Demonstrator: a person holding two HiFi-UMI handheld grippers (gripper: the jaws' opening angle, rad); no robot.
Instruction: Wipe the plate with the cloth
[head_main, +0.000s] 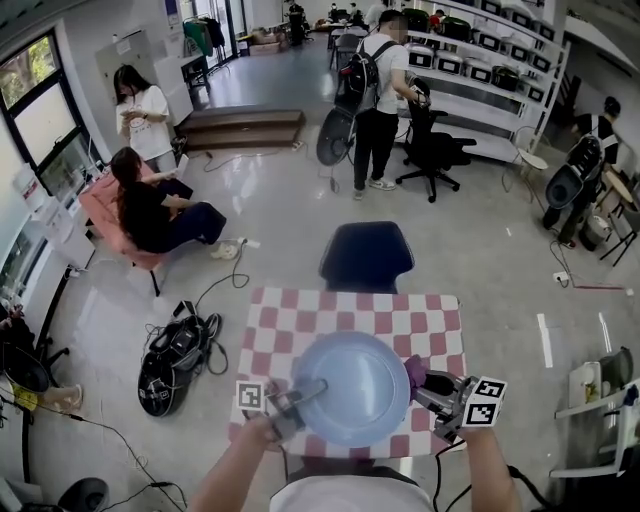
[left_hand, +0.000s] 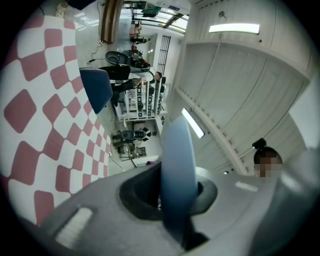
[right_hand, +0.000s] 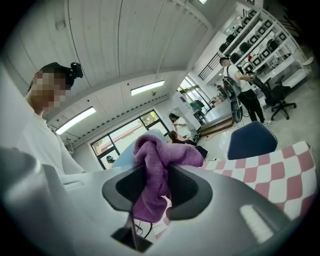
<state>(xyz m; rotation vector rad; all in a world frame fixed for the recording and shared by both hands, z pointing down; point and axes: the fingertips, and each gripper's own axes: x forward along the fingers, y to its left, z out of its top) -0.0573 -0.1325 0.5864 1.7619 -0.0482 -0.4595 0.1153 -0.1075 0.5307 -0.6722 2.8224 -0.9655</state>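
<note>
In the head view, the pale blue plate (head_main: 352, 388) is over the red-checked desk (head_main: 350, 310), with the left tool (head_main: 303, 395) at its left rim and the right tool (head_main: 428, 388) with the purple cloth (head_main: 415, 372) at its right. The left gripper view shows the jaws clamped on the plate's edge. The right gripper view shows the jaws closed on the bunched cloth, just beside the plate.

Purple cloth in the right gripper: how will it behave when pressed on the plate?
Probably floppy: the cloth bunches and droops in folds between the jaws of the right gripper, so it should mould to the plate. Its fuzzy pile suggests light and grippy, not slippery. Held by a pinch only, so hard rubbing might tug it loose.
</note>
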